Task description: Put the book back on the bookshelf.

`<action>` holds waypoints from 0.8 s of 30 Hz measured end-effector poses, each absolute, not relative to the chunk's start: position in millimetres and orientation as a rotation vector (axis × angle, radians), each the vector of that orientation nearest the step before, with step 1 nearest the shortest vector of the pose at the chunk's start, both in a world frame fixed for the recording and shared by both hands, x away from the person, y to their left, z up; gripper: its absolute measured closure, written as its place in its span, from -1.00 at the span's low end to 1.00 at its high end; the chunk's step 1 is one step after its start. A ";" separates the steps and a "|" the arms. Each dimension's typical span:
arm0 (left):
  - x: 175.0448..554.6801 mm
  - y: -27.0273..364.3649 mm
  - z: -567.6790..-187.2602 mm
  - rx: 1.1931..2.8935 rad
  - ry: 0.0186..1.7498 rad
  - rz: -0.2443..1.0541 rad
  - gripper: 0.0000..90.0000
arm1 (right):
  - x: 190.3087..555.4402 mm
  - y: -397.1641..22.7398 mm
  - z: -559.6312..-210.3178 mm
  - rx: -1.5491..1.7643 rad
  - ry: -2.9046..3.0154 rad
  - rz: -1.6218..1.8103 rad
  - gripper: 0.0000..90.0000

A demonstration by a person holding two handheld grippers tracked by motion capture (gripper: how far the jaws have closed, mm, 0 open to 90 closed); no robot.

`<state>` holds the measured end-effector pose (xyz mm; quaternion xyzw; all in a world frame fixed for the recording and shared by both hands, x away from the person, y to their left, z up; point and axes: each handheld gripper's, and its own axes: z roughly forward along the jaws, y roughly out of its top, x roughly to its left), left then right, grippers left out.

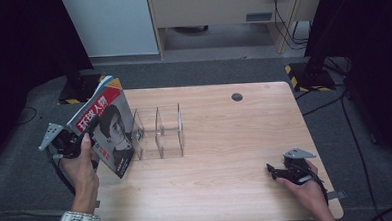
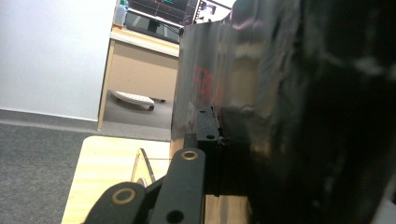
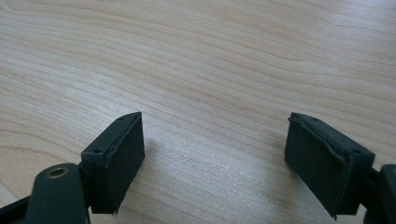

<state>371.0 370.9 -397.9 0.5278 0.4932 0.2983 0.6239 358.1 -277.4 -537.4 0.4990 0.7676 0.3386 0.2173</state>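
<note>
A magazine (image 1: 107, 129) with a red title band and a portrait on its cover is held upright and tilted over the table's left edge. My left gripper (image 1: 80, 138) is shut on its lower left part. In the left gripper view the dark glossy magazine (image 2: 280, 116) covers the right side; one black jaw presses on its face and the other jaw is hidden behind it. Beside the magazine's right edge stands a clear plastic organiser (image 1: 160, 132) with upright dividers. My right gripper (image 1: 272, 171) rests low at the table's front right, open, with bare wood between its pads (image 3: 116, 158).
The wooden table (image 1: 225, 139) has a round cable hole (image 1: 237, 96) near its far edge. Dark stand legs with striped bases (image 1: 302, 76) flank the far corners. A pale desk and white panel stand beyond on grey carpet.
</note>
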 end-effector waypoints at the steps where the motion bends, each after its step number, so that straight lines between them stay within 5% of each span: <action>1: 371.0 370.9 -397.9 1.211 1.132 0.685 0.89 | 358.1 -277.3 -537.5 1.382 2.126 0.939 -0.55; 24: 370.9 373.3 -399.2 1.224 1.131 0.680 0.86 | 358.1 -277.3 -537.4 1.380 2.127 0.939 -0.55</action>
